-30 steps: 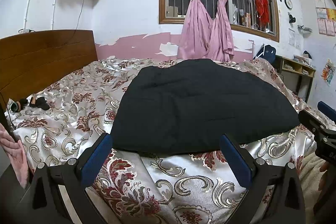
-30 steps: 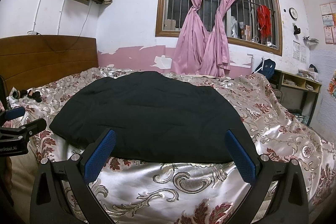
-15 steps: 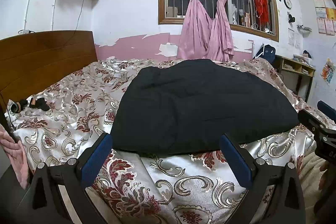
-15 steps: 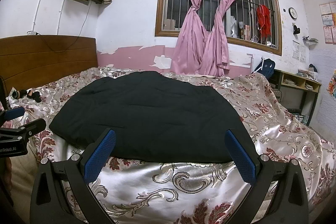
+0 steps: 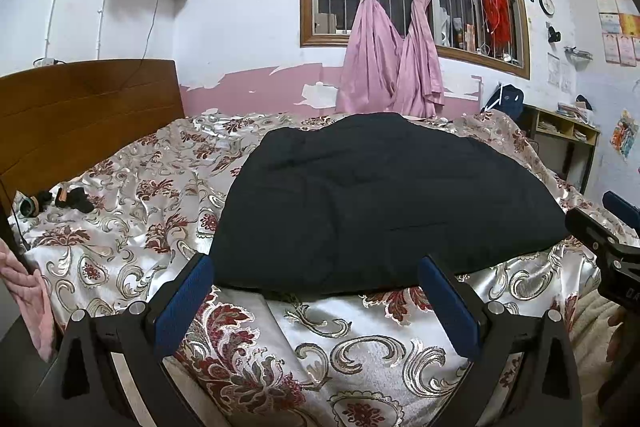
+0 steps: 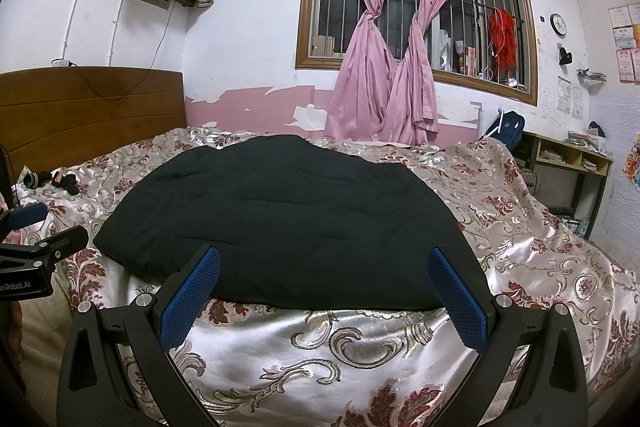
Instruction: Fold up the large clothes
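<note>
**A:** Left wrist view first: what are you holding?

**B:** Nothing. My left gripper has its jaws spread wide, hanging just short of the near hem of the black garment. My right gripper is the same, wide apart and empty, facing the hem from the other side.

**A:** Where does the garment lie?

**B:** Spread flat on the floral bedspread, near the front edge of the bed, well clear of the headboard. I judge it is laid out so that I can reach both near corners at once.

**A:** Why both grippers level and side by side?

**B:** Each one faces its own stretch of hem, so I think I am lined up for a two-handed pinch and a fold away from me.

**A:** Anything changed from a second ago?

**B:** Practically nothing. Both views match the earlier ones; the garment has not shifted and my jaws stay equally wide.
</note>
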`<state>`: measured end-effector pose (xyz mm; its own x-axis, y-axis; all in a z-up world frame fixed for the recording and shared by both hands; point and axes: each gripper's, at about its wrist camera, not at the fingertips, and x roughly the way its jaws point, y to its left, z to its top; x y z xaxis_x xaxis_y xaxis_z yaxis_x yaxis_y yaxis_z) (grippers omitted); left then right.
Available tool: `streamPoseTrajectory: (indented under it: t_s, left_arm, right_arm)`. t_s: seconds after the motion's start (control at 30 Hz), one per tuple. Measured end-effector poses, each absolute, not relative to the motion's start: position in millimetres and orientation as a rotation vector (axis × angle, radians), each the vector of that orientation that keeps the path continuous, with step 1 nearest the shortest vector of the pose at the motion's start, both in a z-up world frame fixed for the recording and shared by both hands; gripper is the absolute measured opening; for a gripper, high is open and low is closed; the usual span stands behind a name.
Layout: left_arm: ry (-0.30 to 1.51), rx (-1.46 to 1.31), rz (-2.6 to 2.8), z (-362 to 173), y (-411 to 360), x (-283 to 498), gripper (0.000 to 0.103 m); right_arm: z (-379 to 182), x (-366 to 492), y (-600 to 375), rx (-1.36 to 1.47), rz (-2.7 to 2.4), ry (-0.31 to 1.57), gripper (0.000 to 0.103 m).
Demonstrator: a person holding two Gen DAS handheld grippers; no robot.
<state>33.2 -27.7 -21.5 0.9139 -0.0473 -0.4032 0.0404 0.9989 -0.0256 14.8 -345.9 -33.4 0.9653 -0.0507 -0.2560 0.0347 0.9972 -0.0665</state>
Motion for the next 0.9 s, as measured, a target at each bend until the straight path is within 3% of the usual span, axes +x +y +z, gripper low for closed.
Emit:
streamPoseTrajectory:
  t_s: [0.9]
  left_arm:
    - [0.382,-0.018,-0.071,-17.1,-24.7,29.0,0.103]
  right_arm:
    - [-32.5,15.0,-345.9,-0.061,-0.043,0.262,0.102]
